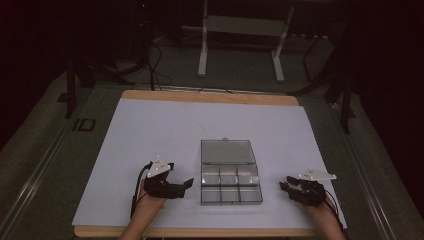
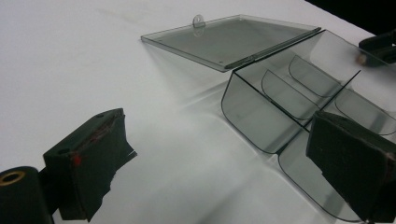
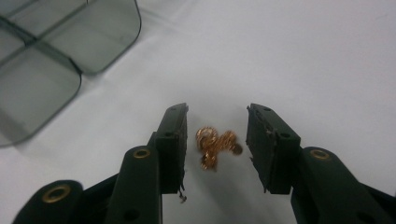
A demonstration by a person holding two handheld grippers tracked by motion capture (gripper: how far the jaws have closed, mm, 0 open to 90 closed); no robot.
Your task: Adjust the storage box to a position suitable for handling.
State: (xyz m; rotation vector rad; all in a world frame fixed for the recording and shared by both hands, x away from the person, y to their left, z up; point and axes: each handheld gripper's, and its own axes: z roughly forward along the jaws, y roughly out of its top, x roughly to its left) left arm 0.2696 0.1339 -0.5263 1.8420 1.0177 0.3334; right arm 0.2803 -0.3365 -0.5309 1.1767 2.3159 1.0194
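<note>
A person's two hands work at a white-topped desk (image 1: 165,125), each holding one two-fingered gripper, with one clear plastic organizer box (image 1: 231,183) between them near the front edge. The box counts six compartments in two rows of three, and its single lid (image 1: 227,151) lies opened flat on the desk on the far side.

At left, the left gripper (image 1: 186,185) sits just beside the box's left wall, pointing right toward it. The left gripper view brings up what the high view leaves faint: the lid's small latch tab (image 2: 199,21), the curved dividers inside the box (image 2: 280,95), and the fingers (image 2: 88,158) spread wide, one on bare desk and the other in front of the box's near corner. They are released and grasp nothing; whether the right-hand finger touches the wall cannot be told.

At right, the right gripper (image 1: 286,184) points left, a short way from the box's right wall. The right gripper view alone picks out one small tangle of gold-coloured chain (image 3: 216,145) lying on the desk between the fingers (image 3: 173,140), with the box's rounded corners at far left. The fingers stand partly open, with a gap on either side of the chain, not yet pressing it.
</note>
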